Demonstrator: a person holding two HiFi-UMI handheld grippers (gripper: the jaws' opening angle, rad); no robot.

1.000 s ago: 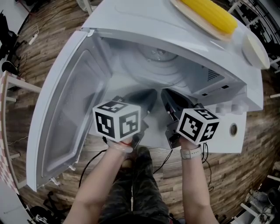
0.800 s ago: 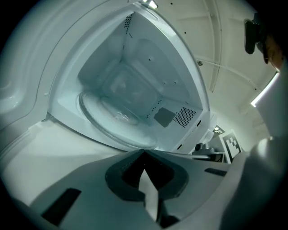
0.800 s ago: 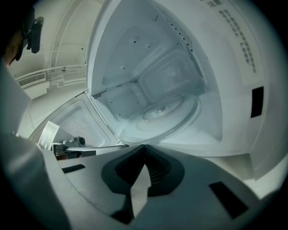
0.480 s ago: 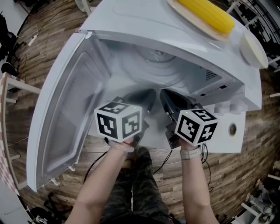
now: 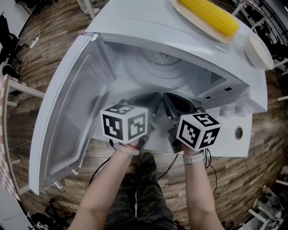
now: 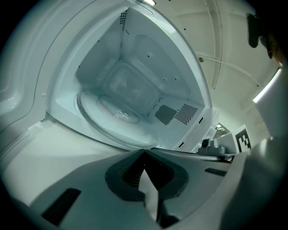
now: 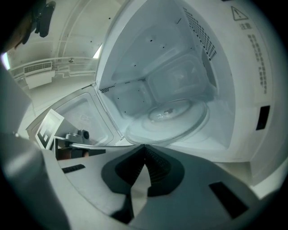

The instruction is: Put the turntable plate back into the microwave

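One glass turntable plate point(image 6: 112, 119) lies flat on the floor of the one microwave point(image 5: 148, 27), whose door point(image 5: 67, 117) swings open to the left. A warning triangle point(image 7: 237, 12) and lines of print on its side wall are too small to read. The left gripper point(image 6: 143, 152) and right gripper point(image 7: 144, 147) sit at the near opening, both jaws closed on nothing. On top rest one corn cob point(image 5: 209, 15) on a plate point(image 5: 180, 9) and one small dish point(image 5: 258, 51).

No words can be read. A small warning triangle point(image 7: 237, 12) stands on the white front of the microwave point(image 7: 252, 112), near its top right corner. Under it run lines of tiny print point(image 7: 261, 63), too small to read.
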